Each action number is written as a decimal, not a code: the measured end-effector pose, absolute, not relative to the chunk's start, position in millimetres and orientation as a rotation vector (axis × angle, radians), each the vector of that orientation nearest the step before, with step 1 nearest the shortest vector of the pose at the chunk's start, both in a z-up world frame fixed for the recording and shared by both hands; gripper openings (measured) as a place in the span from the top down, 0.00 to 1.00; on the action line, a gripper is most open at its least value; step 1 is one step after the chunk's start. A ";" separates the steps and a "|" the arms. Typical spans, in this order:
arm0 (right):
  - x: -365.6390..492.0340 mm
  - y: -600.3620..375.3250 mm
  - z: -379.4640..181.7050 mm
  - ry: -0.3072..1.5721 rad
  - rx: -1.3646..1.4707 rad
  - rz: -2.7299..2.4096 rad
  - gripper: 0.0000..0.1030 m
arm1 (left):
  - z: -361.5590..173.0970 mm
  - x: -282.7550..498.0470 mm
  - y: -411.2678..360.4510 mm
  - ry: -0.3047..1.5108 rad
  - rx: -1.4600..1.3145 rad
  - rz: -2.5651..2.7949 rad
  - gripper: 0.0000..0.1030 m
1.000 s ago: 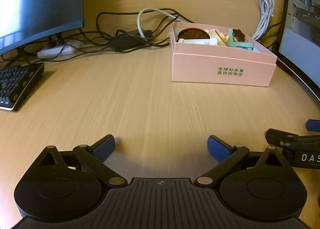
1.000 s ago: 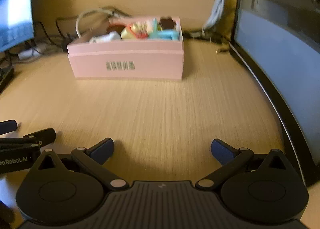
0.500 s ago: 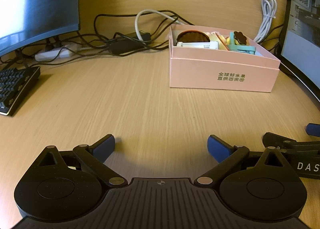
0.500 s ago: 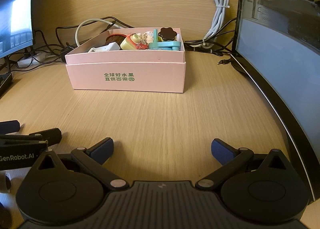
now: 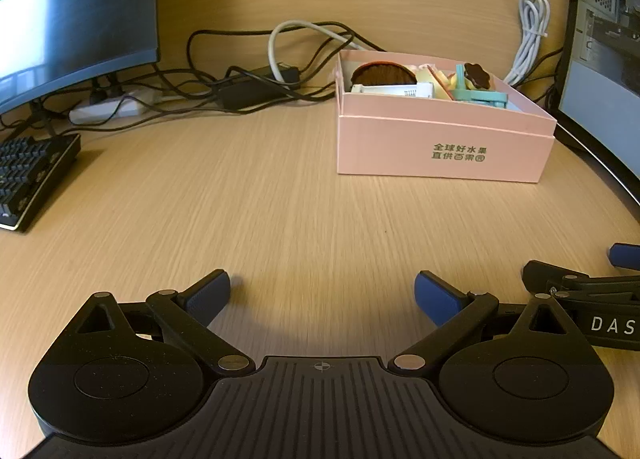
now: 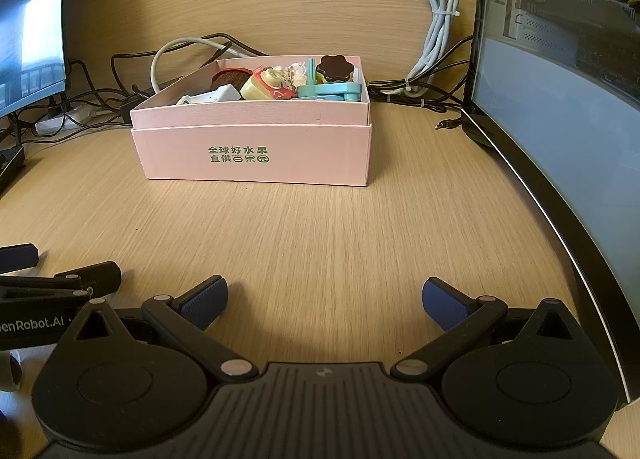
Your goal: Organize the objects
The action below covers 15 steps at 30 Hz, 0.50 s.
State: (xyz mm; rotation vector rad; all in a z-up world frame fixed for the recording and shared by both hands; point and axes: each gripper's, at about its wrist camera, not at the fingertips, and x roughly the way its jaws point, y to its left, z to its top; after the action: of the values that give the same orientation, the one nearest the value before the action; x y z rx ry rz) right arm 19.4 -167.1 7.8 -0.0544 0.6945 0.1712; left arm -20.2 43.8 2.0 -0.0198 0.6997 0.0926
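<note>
A pink cardboard box [image 6: 256, 157] stands on the wooden desk, also in the left wrist view [image 5: 440, 147]. It holds several small items: a brown round piece [image 6: 230, 78], a yellow toy [image 6: 264, 85], a teal plastic part [image 6: 330, 91], a dark flower-shaped lid [image 6: 335, 67] and a white tube [image 5: 392, 90]. My left gripper [image 5: 322, 295] is open and empty, low over the desk in front of the box. My right gripper [image 6: 325, 301] is open and empty beside it, also well short of the box.
A monitor [image 5: 72, 11] and a keyboard [image 5: 32, 179] are at the left. A power strip [image 5: 108, 109] and tangled cables [image 5: 248, 79] lie behind. A coiled white cable [image 6: 440, 19] hangs at the back. A computer case with glass side [image 6: 560, 79] stands at the right.
Both grippers have tilted up and drawn back slightly, so the box sits a little lower in both views. Both stay open and empty.
</note>
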 end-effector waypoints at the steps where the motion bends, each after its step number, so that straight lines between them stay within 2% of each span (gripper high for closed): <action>1: 19.5 -167.1 7.8 0.694 -0.054 0.171 0.00 | 2.0 -20.2 43.9 0.700 -0.019 0.092 0.02; 15: 19.8 -166.8 7.8 0.694 -0.054 0.171 0.00 | 2.4 -21.0 42.3 0.689 -0.018 0.119 0.01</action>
State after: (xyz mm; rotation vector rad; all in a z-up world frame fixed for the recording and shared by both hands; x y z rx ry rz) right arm 19.8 -166.8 7.8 -0.0543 0.6942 0.1713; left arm -21.0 42.3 2.4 -0.0175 0.6887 0.1192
